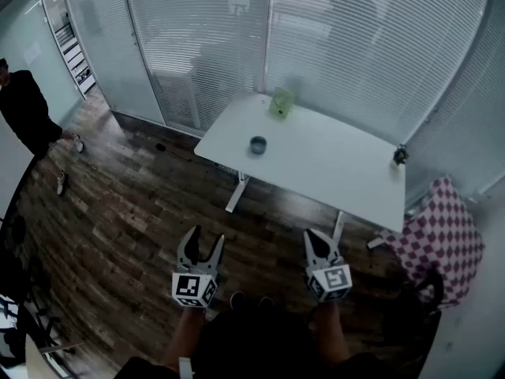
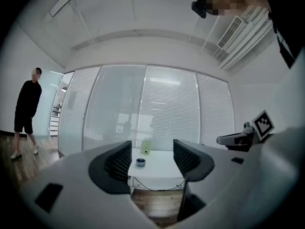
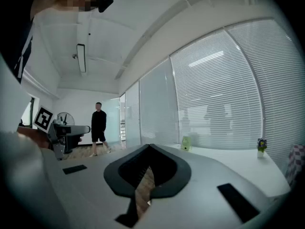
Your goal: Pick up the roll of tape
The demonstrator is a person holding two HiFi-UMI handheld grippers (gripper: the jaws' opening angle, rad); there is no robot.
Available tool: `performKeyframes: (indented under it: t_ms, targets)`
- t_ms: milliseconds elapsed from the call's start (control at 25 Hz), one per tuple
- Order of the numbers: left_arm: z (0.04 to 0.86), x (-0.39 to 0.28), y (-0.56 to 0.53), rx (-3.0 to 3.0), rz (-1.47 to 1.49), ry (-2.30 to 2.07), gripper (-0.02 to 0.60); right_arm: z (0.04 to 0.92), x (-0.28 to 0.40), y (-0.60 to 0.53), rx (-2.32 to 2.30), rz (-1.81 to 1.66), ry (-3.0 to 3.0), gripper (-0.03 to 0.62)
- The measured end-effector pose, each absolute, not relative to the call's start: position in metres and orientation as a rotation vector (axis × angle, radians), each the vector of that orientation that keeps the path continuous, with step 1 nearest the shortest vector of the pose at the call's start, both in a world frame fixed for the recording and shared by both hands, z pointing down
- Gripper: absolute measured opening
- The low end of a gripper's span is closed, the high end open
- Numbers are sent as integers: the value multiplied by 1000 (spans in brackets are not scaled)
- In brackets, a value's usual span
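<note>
Tape [image 1: 258, 144] sits mid-frame on the table [image 1: 331, 172], well away. Left gripper [image 1: 205, 239] gapes wide and empty; right gripper [image 1: 316, 237] is closed and empty. A misjudged reach could shove the roll away.

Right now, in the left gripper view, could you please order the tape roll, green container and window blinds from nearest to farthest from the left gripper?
1. Dark blue-grey roll of tape, left part of the white table.
2. Translucent green container, farther back on that table.
3. White slatted window blinds, behind the table.
</note>
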State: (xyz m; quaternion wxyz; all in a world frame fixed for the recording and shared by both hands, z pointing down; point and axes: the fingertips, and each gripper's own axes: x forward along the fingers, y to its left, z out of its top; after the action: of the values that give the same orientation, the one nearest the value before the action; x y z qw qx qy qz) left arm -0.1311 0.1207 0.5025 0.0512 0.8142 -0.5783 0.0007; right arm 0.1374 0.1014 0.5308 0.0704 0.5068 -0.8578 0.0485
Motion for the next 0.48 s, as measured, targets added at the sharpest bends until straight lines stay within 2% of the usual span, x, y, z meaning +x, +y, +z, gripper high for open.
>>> performKeyframes:
  t_ms: [480]
  targets:
    - [502,-120,124,2466,10,-1778,261,523,143,101,1482,156,-2620,6]
